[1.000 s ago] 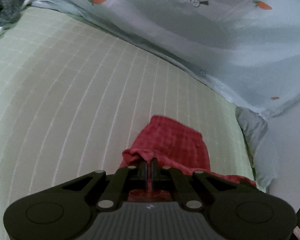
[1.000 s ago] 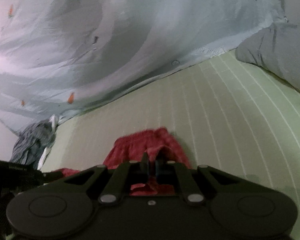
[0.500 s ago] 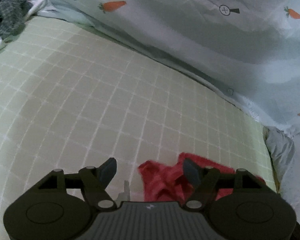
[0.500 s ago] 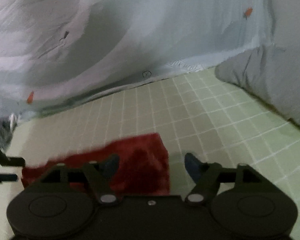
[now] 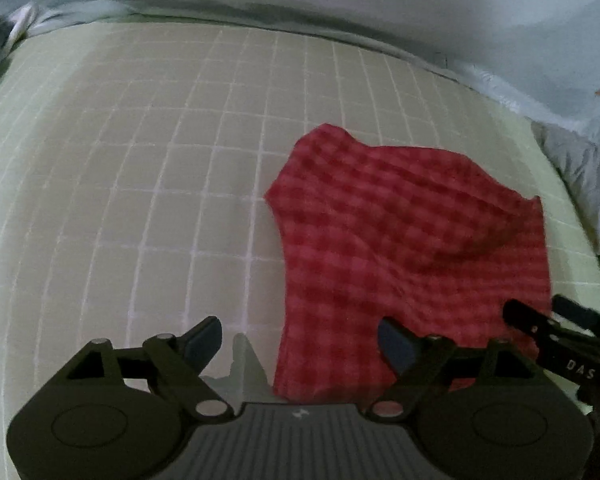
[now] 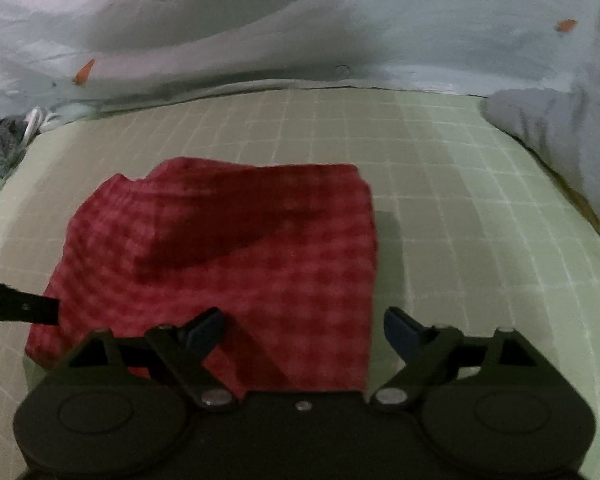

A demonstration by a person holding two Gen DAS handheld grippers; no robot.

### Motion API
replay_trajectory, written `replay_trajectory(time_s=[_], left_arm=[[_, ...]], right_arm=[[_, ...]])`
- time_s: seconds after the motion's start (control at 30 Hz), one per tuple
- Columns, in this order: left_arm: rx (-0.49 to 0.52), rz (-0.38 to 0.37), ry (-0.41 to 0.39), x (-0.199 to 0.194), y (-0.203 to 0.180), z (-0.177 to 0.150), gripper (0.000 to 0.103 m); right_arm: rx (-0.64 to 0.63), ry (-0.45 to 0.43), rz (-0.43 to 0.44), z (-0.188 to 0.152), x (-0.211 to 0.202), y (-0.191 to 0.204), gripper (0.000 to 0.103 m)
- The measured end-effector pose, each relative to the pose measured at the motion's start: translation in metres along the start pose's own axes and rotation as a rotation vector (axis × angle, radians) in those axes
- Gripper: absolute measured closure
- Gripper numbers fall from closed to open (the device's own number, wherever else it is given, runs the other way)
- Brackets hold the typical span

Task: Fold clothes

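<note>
A red checked cloth (image 5: pixel 412 240) lies loose on a bed covered by a pale green sheet (image 5: pixel 140 184) with a white grid. In the left wrist view it sits right of centre and runs down to the near edge of the picture; in the right wrist view the same cloth (image 6: pixel 228 264) sits left of centre. It looks folded over on itself, with one raised, rumpled fold running across its far part and a fairly straight right edge.

The left hand-held gripper (image 5: pixel 300 340) hangs over the near left edge of the cloth. Its jaws stand wide and are opening; the cloth's edge lies below the gap, with neither pad pressing on it. The right hand-held gripper (image 6: pixel 304 330) hangs over the near right edge of the cloth, jaws likewise wide and opening, the fabric under its left finger and bare sheet under the right one.

Along the far side of the bed lies a pale blue quilt (image 6: pixel 300 20) printed with small carrots. A grey pillow (image 6: pixel 556 128) rests at the far right, and a dark checked garment (image 6: pixel 0 144) is bunched at the far left.
</note>
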State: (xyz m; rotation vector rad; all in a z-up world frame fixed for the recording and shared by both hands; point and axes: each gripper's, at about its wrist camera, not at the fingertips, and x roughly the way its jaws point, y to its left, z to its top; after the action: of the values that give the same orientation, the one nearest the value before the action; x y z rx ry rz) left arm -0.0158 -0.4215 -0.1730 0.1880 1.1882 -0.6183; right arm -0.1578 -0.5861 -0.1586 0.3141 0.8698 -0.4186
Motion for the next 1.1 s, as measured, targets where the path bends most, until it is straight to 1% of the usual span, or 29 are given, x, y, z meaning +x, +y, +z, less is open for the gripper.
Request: replay_trajectory(time_s=[0.07,0.17,0.27,0.33,0.4,0.5,0.57,0.67,0.73,0.77,0.8,0.83,0.87,0.9,0.93,0.97,1.0,1.07,1.1], left_arm=[[-0.018,0.011,-0.007,0.012,0.001,0.014,0.017],[-0.096,0.049,-0.019,0.028,0.01,0.038,0.017],[-0.165,0.082,-0.047,0.034,0.022,0.055,0.017],[-0.178,0.091,-0.063,0.035,0.027,0.057,0.017],[-0.184,0.076,-0.067,0.034,0.033,0.053,0.017],[-0.196,0.011,-0.068,0.032,0.038,0.044,0.017],[-0.168,-0.052,-0.065,0.031,0.038,0.036,0.014],[-0.062,-0.067,-0.07,0.033,0.025,0.03,0.013],[-0.012,-0.074,-0.08,0.035,0.013,0.029,0.014],[0.009,-0.093,-0.085,0.036,0.008,0.028,0.014],[0.03,-0.113,-0.09,0.037,0.002,0.028,0.016],[0.054,-0.123,-0.09,0.037,-0.004,0.027,0.025],[0.078,-0.132,-0.084,0.037,-0.008,0.028,0.04],[0.098,-0.144,-0.076,0.037,-0.011,0.029,0.048],[0.105,-0.173,-0.062,0.035,-0.015,0.026,0.067],[0.089,-0.218,-0.033,0.034,-0.016,0.023,0.091],[0.073,-0.245,-0.017,0.032,-0.014,0.02,0.091],[0.053,-0.273,-0.006,0.026,-0.01,0.013,0.092],[0.044,-0.288,0.0,0.023,-0.008,0.009,0.092]], right_arm=[[0.013,-0.015,-0.007,0.011,0.008,-0.002,0.014],[0.101,-0.032,-0.07,0.026,0.023,-0.013,0.014],[0.207,-0.039,-0.082,0.034,0.027,-0.028,0.014],[0.245,-0.053,-0.08,0.033,0.024,-0.031,0.012],[0.275,-0.057,-0.054,0.027,0.02,-0.032,0.012],[0.306,-0.028,0.012,0.018,0.022,-0.027,0.008],[0.297,0.001,0.053,0.011,0.026,-0.02,0.007],[0.19,0.005,0.051,0.005,0.029,0.0,0.004],[0.164,0.003,0.075,0.006,0.029,0.009,0.006],[0.152,0.001,0.086,0.006,0.029,0.014,0.011],[0.142,0.002,0.101,0.006,0.03,0.018,0.022],[0.144,0.008,0.125,0.007,0.031,0.021,0.03],[0.147,0.015,0.149,0.008,0.032,0.023,0.057],[0.149,0.022,0.173,0.008,0.032,0.026,0.084],[0.157,0.028,0.197,0.009,0.032,0.028,0.09],[0.194,0.029,0.221,0.007,0.029,0.029,0.091],[0.226,0.029,0.244,0.004,0.025,0.029,0.093],[0.237,0.015,0.277,-0.002,0.01,0.031,0.094],[0.229,0.007,0.278,-0.004,0.003,0.032,0.094]])
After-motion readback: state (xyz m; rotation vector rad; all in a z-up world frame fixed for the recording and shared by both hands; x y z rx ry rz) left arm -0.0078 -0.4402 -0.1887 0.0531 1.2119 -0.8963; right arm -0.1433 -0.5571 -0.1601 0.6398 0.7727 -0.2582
